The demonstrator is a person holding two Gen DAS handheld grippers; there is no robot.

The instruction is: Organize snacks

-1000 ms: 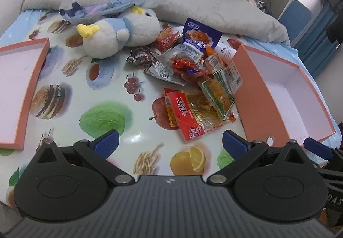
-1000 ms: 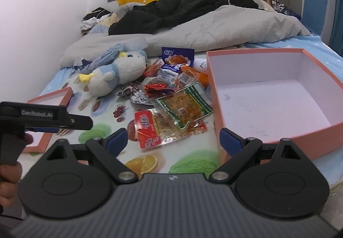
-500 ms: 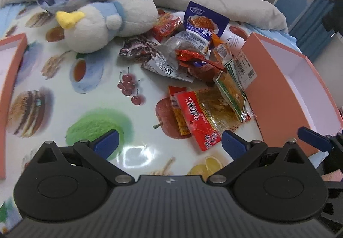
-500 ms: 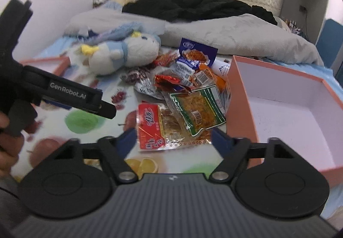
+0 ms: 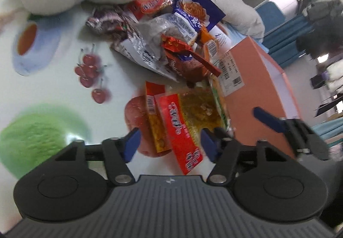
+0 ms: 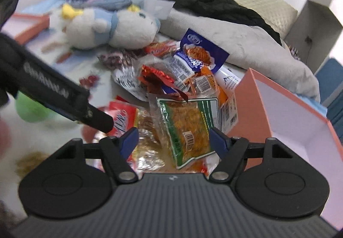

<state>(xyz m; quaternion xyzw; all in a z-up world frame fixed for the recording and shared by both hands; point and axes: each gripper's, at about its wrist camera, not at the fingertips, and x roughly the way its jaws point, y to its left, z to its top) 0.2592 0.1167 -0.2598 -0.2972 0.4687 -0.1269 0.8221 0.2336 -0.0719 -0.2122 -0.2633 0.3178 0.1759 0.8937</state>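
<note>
left tool (image 5: 169, 141): angled downward, jaws closing, blue pads apart and pressing on nothing | right tool (image 6: 173, 141): angled downward, jaws part-spread, pads free | left tool's black body crosses the right wrist view at left

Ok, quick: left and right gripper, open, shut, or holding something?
Left gripper: open, jaws closing around the red snack packet.
Right gripper: open over the green-edged packet, nothing gripped.
</note>
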